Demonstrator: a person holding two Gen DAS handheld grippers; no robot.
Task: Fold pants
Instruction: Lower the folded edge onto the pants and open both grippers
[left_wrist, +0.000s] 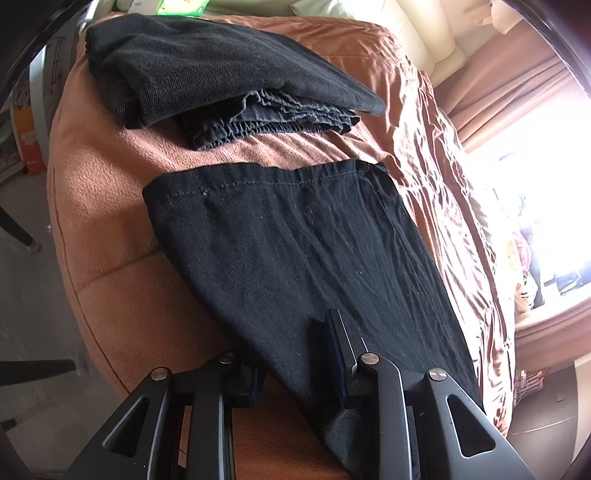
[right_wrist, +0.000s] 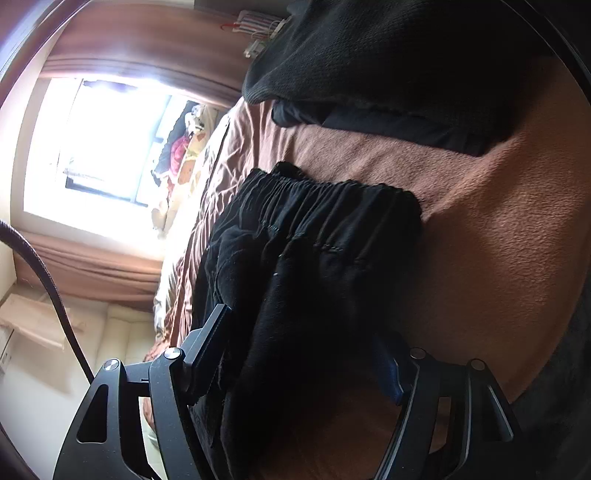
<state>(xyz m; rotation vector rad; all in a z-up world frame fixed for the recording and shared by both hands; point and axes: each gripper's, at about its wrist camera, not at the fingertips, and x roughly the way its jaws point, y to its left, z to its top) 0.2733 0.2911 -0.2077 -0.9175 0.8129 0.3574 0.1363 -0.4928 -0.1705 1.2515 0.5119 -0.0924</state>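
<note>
My left claw (left_wrist: 295, 354) stood with its fingers apart, and the black pants (left_wrist: 295, 258) lay between them, not pinched. My right claw (right_wrist: 306, 350) was also spread wide around the bunched cloth of the same pants (right_wrist: 314, 258); if it pressed them I could not tell. The pants lay flat on the brown blanket (left_wrist: 110, 177), with their gathered waistband farthest from my claws. Beyond that waistband, apart from the pants, a second dark garment (left_wrist: 207, 66) rested folded on the blanket.
</note>
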